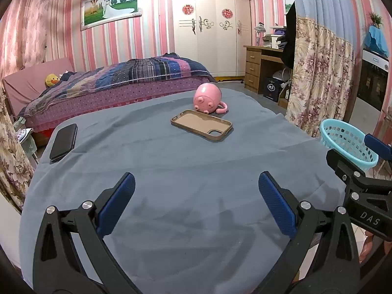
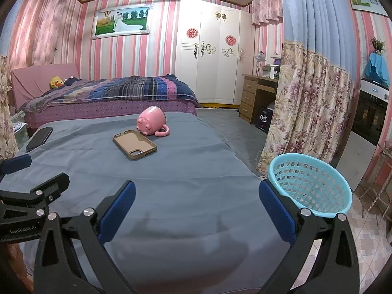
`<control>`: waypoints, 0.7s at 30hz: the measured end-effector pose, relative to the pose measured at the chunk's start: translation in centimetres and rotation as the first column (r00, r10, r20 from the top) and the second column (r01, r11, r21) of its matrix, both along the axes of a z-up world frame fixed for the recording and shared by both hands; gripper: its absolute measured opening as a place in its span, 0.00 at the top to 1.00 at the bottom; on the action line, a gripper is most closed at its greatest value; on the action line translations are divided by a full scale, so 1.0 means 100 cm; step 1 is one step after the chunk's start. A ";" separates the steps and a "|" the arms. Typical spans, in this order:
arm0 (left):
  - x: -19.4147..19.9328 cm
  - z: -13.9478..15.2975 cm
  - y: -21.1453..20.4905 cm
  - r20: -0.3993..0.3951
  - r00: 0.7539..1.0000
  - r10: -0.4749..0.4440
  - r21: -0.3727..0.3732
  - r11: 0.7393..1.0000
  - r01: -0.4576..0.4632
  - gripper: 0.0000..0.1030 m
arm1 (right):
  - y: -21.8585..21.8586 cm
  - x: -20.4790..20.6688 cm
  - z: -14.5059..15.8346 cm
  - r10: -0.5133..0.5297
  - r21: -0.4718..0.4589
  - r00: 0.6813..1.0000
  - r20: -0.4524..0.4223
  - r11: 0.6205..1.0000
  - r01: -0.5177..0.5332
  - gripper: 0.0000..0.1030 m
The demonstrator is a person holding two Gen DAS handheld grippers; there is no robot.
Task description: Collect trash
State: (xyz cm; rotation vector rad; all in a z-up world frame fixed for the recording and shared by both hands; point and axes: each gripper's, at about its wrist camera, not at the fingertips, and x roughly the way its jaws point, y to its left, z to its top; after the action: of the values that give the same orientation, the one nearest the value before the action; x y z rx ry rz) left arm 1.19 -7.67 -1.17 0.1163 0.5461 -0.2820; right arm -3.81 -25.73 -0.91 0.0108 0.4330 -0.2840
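Two grippers, left (image 1: 196, 205) and right (image 2: 197, 210), hover wide open and empty over the table's (image 1: 171, 171) near edge, no trash visible; basket (image 2: 310, 187) waits off its right edge, probably as receptacle

Cloth-covered table (image 1: 171, 171) lies bare ahead of my left gripper (image 1: 196, 203) and right gripper (image 2: 197, 205), both with fingers spread wide, nothing between them. Mid-table a phone case (image 1: 202, 127) blocks the straight path, pink mug (image 1: 207, 98) on its side touching its far end. Black phone (image 1: 63, 142) sits at the left edge. Basket (image 2: 311, 186) stands off the right edge, just beside my right finger.
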 end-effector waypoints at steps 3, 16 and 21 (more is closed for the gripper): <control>0.000 0.000 0.000 0.000 1.000 0.003 -0.003 1.000 -0.003 0.05 | 0.000 0.000 0.000 0.000 -0.002 1.000 0.000 1.000 0.000 0.05; 0.001 -0.001 0.000 -0.002 1.000 0.005 -0.006 1.000 -0.005 0.05 | 0.000 0.000 0.000 -0.001 -0.006 1.000 0.002 1.000 0.001 0.05; 0.001 0.000 0.000 -0.002 1.000 0.005 -0.006 1.000 -0.005 0.05 | 0.000 0.000 -0.001 -0.001 -0.006 1.000 0.002 1.000 0.001 0.05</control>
State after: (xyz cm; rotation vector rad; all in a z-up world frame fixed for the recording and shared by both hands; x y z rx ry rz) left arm 1.31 -7.69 -1.21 0.1090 0.5473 -0.2790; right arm -3.81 -25.75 -0.97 0.0057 0.4303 -0.2860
